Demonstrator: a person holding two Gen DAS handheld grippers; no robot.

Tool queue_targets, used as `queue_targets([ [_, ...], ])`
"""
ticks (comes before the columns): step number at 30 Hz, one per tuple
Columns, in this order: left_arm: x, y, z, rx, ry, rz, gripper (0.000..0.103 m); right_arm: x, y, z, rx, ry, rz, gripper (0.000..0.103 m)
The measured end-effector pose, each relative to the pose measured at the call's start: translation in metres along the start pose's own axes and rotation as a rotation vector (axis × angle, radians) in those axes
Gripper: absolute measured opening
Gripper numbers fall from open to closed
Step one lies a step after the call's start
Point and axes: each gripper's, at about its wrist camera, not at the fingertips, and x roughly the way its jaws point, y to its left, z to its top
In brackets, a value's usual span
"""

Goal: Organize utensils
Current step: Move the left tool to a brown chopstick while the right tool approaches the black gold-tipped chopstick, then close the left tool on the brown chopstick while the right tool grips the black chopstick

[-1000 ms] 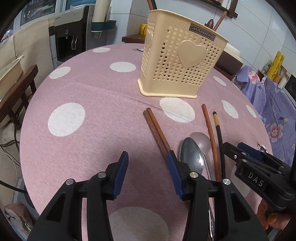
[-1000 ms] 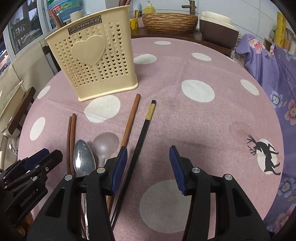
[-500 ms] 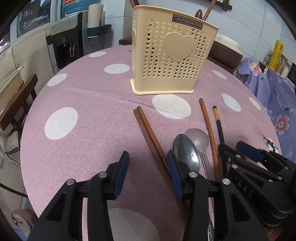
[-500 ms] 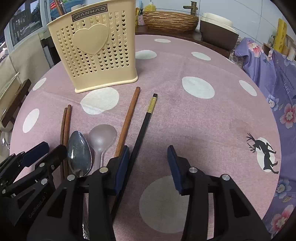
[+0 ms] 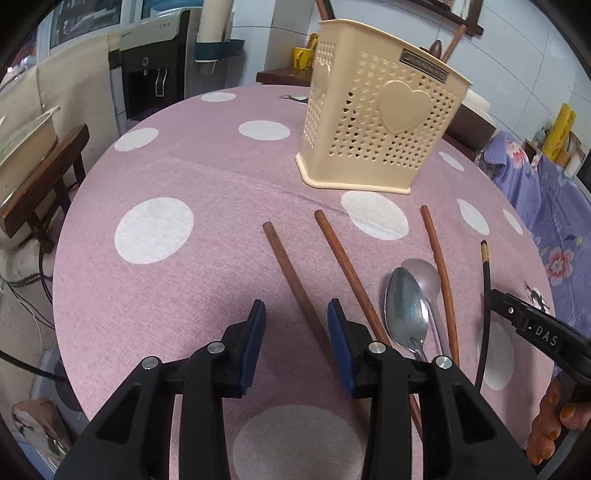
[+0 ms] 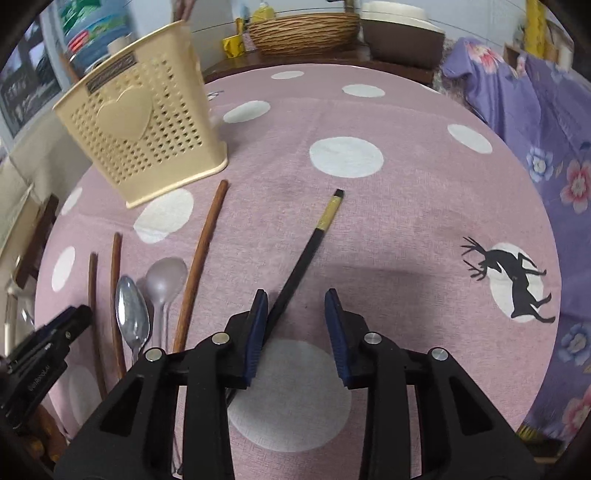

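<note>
A cream perforated utensil holder [image 5: 380,129] [image 6: 144,133] stands on the pink dotted table. Before it lie three brown wooden chopsticks [image 5: 291,277] [image 5: 347,273] [image 5: 439,273], two metal spoons [image 5: 404,306] [image 5: 424,280] and a black chopstick with a gold band [image 6: 306,254] [image 5: 485,280]. My left gripper [image 5: 296,321] is open, its fingers astride the leftmost brown chopstick. My right gripper [image 6: 297,314] is open, the black chopstick running between its fingers close to the left pad [image 6: 257,328]. The spoons [image 6: 131,314] [image 6: 164,277] and brown chopsticks [image 6: 201,258] lie to its left.
The round table's edge [image 5: 74,206] falls off at the left, with a wooden stool [image 5: 44,166] and a water dispenser [image 5: 155,70] beyond. A wicker basket [image 6: 303,33] sits on a cabinet behind. Purple flowered fabric [image 6: 535,122] lies to the right.
Both grippers have narrowed their openings and shifted. The left one now straddles one brown chopstick, which has slid apart from its pair. The black chopstick now lies between the right fingers, turned to the right.
</note>
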Motion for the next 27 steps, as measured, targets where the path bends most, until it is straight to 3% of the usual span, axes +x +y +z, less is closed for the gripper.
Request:
queue_targets([
  [11, 0.006, 0.002, 0.01, -0.056, 0.003, 0.007, 0.037, 0.013, 0.002, 0.015, 0.066, 0.006, -0.026, 0.033],
  [18, 0.018, -0.004, 0.023, -0.033, 0.01, 0.034, 0.036, 0.029, 0.019, 0.03, 0.017, 0.013, -0.091, 0.02],
  [20, 0.022, -0.006, 0.027, -0.023, 0.008, 0.044, 0.033, 0.033, 0.023, 0.034, 0.0, 0.011, -0.109, 0.018],
  [25, 0.027, -0.008, 0.032, 0.001, 0.011, 0.064, 0.013, 0.04, 0.027, 0.042, -0.025, 0.008, -0.125, 0.011],
  [27, 0.027, -0.008, 0.033, 0.0, 0.012, 0.062, 0.01, 0.042, 0.031, 0.044, -0.039, 0.006, -0.126, 0.01],
])
